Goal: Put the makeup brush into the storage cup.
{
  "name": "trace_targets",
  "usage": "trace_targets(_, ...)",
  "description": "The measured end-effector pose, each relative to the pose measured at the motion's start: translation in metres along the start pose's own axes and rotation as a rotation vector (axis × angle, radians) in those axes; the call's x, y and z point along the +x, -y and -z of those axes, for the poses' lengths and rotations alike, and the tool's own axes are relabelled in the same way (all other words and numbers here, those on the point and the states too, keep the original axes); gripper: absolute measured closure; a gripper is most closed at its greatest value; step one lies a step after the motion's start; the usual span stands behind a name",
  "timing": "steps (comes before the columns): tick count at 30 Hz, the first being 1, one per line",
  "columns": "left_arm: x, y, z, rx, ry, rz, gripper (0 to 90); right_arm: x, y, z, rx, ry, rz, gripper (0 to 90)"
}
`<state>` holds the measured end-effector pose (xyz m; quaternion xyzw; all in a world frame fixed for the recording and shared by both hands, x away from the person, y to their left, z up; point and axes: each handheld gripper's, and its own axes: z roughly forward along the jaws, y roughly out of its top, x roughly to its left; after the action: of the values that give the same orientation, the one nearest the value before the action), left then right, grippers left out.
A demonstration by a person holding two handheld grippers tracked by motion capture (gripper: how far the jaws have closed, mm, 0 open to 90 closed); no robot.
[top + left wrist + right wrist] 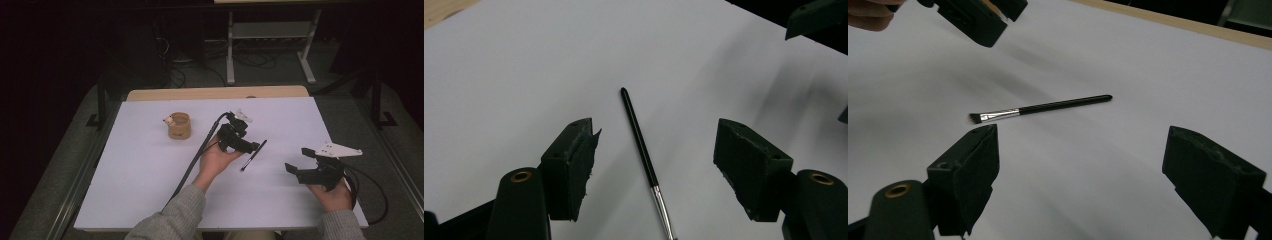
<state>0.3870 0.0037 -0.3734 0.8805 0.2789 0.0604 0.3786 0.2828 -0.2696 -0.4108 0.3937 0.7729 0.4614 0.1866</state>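
My left gripper (256,146) hangs over the thin black-handled makeup brush with a silver ferrule (642,150), which lies flat on the white table sheet (150,165). The 2 jaws stand wide apart and hold nothing; the handle runs up between them, a little nearer the left pad (574,165) than the right one, and touches neither. The bristle end lies back toward my palm, the rounded black tip out ahead of the fingers.

My right gripper (1078,185) waits well off to the side, its 2 jaws spread and empty, the brush (1040,108) lying crosswise beyond them.

To take the brush cleanly, I judge I should shift slightly so the handle sits midway between the pads, then sink until the pad tips nearly meet the sheet, since the brush is slim and low. Closing across the black handle just ahead of the ferrule should keep it from rolling or tipping. I would close slowly; a fast pinch could flick it sideways. The small tan round cup (179,125) stands well behind my left fingers.
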Motion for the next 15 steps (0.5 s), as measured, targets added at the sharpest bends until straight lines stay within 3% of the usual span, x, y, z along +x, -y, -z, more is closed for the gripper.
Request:
trace_targets(7, -0.004, -0.009, -0.013, 0.025, -0.01, 0.005, 37.0, -0.001, 0.0, 0.0, 0.0, 0.003, -0.003, 14.2)
trace_targets(15, -0.003, -0.01, -0.038, 0.101, -0.032, 0.024, 43.6, -0.003, 0.0, 0.001, -0.003, 0.003, -0.012, 14.3)
